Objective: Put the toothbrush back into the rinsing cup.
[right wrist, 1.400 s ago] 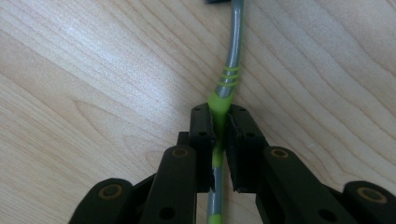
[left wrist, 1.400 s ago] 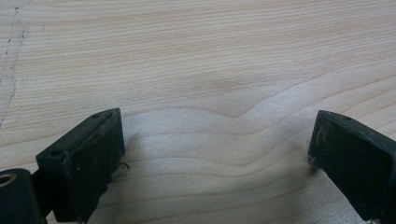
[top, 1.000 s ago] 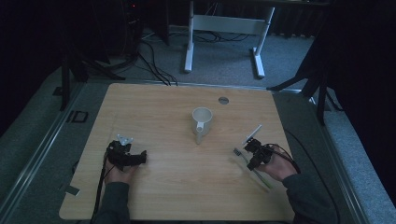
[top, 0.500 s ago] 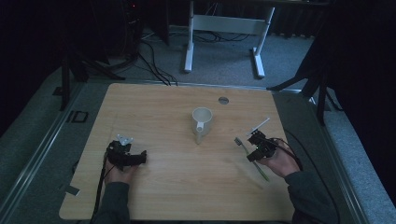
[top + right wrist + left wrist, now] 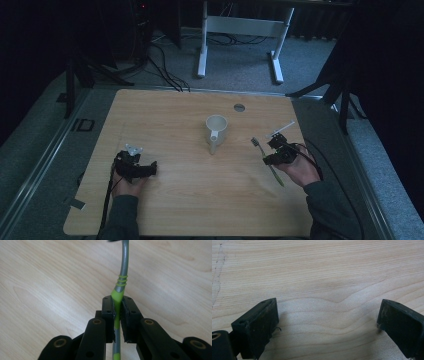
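Two jaws of your right gripper (image 5: 118,312) clamp the green-and-grey toothbrush (image 5: 120,287) at its handle, lifted off the table (image 5: 165,120) right of the mug (image 5: 217,127). It looks light, stiff and slick, so grip mid-handle. Your left gripper (image 5: 327,322) rests released. No readable writing.

The left gripper (image 5: 150,169) lies low by the table's near left, held in the left hand (image 5: 127,180), its two jaws standing wide apart. The right gripper (image 5: 267,161) sits raised in the right hand (image 5: 299,170), jaws pinched tight together, forearm coming in from the lower right
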`<act>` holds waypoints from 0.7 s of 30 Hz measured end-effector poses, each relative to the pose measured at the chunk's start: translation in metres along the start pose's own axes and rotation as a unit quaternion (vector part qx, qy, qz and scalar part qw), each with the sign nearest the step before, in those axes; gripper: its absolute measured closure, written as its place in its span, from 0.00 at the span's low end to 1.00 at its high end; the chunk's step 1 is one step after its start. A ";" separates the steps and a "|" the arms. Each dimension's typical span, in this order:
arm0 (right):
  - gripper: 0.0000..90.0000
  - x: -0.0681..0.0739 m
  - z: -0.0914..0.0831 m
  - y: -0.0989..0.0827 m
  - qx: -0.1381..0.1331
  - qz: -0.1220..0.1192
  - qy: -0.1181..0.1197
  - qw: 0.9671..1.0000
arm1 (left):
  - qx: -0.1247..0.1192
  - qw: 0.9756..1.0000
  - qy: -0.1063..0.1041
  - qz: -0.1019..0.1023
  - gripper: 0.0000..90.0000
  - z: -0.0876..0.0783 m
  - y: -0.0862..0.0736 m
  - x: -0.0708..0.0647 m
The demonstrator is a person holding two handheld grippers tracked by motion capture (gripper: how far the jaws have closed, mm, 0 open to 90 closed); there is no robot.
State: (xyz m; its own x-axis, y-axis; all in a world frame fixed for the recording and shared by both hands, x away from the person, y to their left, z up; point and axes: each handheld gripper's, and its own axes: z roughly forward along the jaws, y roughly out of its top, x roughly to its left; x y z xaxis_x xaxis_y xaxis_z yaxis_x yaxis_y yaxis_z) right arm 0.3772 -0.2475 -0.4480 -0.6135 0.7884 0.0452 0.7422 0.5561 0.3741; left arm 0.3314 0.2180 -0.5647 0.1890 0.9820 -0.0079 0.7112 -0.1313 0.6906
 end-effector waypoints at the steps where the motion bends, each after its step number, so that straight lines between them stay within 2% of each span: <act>1: 0.91 0.000 -0.001 0.001 -0.005 0.000 -0.001 1.000 | 0.000 1.000 0.000 0.000 0.04 0.000 0.000 0.000; 13: 0.91 0.001 -0.007 0.007 -0.052 0.001 -0.002 0.999 | -0.001 1.000 0.000 -0.001 0.04 0.000 0.000 0.000; 21: 0.91 0.003 -0.011 0.011 -0.083 0.002 -0.003 0.997 | -0.001 1.000 0.000 0.000 0.04 0.000 0.000 0.000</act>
State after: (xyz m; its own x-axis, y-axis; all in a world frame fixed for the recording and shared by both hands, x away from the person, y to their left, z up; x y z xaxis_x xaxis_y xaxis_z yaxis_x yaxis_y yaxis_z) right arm 0.3807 -0.2423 -0.4335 -0.6086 0.7924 0.0410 0.6895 0.5026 0.5216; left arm 0.3316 0.2180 -0.5648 0.1888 0.9820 -0.0082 0.7097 -0.1307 0.6922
